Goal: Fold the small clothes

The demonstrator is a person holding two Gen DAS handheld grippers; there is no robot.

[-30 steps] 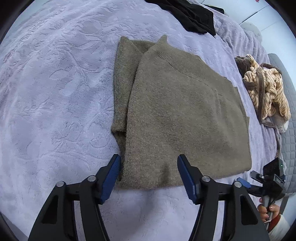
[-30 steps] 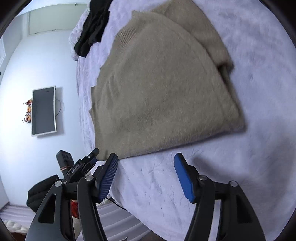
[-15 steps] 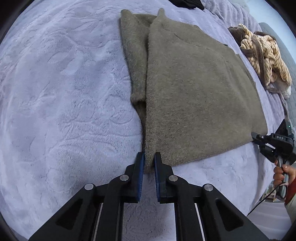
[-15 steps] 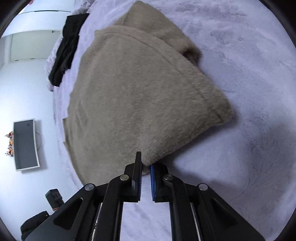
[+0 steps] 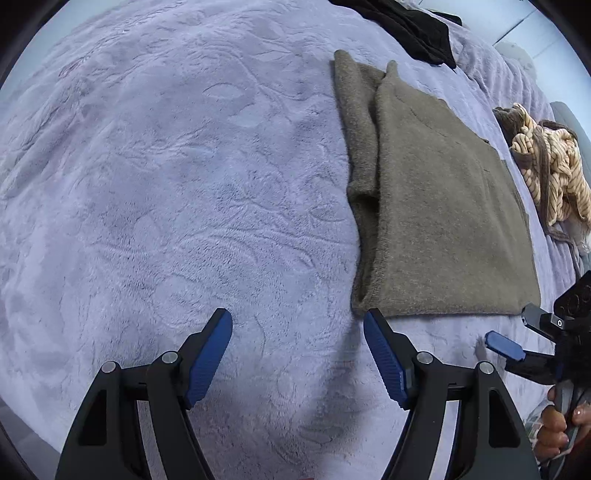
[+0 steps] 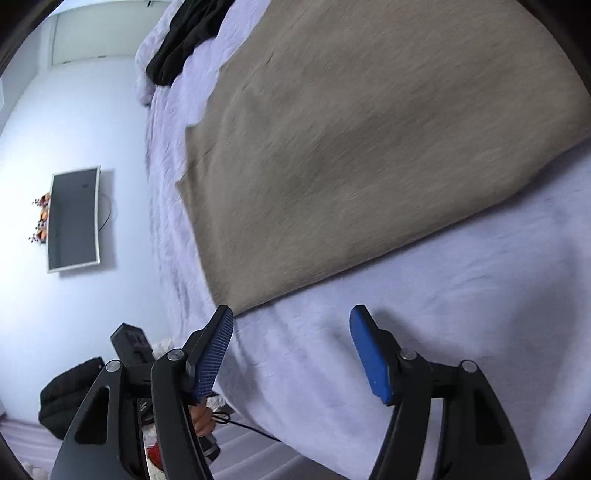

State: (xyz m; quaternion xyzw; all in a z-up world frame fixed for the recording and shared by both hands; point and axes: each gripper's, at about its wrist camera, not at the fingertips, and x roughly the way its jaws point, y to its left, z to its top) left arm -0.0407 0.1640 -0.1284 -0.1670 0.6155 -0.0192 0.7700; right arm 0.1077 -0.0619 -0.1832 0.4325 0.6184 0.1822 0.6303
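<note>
- The left claw is spread wide and holds nothing; it hovers over the bed, its right finger just beside the near left corner of the sweater.
- The sweater, olive-brown, lies folded flat on the lavender blanket, one sleeve tucked along its left edge.
- The right claw is also wide open and empty, near the sweater's front edge by the bed's side.
- Black clothes lie at the far end; a striped garment sits right of the sweater.
- A television hangs on the wall.
</note>
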